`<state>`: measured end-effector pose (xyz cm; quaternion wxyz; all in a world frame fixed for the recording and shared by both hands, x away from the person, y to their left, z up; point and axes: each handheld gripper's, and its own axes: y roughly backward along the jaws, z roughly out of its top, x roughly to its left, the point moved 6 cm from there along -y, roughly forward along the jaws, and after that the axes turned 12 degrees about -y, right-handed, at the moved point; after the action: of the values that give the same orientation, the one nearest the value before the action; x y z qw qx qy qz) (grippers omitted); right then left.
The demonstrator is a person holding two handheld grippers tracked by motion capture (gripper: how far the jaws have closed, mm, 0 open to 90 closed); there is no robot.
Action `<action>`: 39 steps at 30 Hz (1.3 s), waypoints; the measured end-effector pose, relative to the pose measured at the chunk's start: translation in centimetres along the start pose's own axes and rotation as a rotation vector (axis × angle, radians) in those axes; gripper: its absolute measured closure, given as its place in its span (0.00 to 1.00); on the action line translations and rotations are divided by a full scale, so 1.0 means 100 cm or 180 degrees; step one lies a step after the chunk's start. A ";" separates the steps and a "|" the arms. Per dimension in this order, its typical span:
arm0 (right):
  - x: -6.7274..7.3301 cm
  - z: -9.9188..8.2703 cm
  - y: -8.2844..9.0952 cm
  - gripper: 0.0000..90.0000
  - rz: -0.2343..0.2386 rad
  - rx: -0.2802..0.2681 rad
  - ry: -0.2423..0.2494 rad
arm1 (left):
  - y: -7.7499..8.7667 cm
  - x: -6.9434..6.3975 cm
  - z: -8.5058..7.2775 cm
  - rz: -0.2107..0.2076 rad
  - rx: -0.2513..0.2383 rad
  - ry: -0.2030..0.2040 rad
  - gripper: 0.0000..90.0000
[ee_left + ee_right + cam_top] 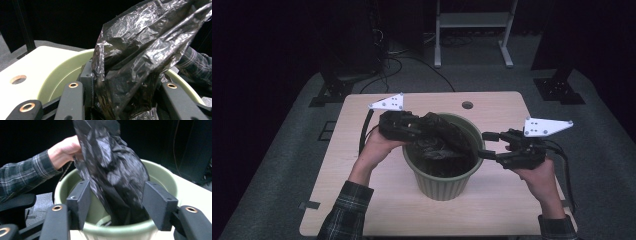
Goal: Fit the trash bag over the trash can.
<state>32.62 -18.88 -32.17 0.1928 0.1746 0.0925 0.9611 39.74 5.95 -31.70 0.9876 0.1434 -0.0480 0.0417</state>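
A person in plaid sleeves works two handheld grippers over a green plastic bin [442,182] standing near the middle of a pale wooden table [362,200]. At the bin's right rim, the right gripper [488,144] holds its jaws spread, straddling the rim with nothing between them; its own view shows the foam-faced pads either side of the hanging liner. At the left rim, the left gripper [414,131] is clenched on a black plastic bag [439,137], which it holds bunched above and partly inside the bin. The bag, thin, crinkled and glossy, drapes from the clamped fold down toward the bin's bottom. The bin is round, tapered and smooth-walled, with a rolled lip. Beyond it, the table shows a round cable hole [467,105]; farther off, metal stand legs rise from grey carpet. The risk appears twofold: the slick film may slip or tear at the single clamped fold, and a hard tug could tip the light bin.
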 end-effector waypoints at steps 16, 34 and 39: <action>0.018 0.017 -0.030 0.75 0.0310 0.0025 0.0145 | -0.002 -0.001 -0.001 -0.0021 0.0018 0.0002 0.61; -0.006 0.015 -0.032 1.00 0.0078 0.0023 -0.0013 | 0.052 -0.015 0.008 0.0245 -0.0178 -0.0149 0.32; -0.012 0.013 -0.034 1.00 0.0028 0.0041 -0.0057 | 0.065 -0.018 0.011 0.0279 -0.0258 -0.0174 0.34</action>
<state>35.27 -16.13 -32.19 0.1882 0.1847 0.0962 0.9598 37.29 11.72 -29.06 0.9882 0.1022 -0.0829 0.0789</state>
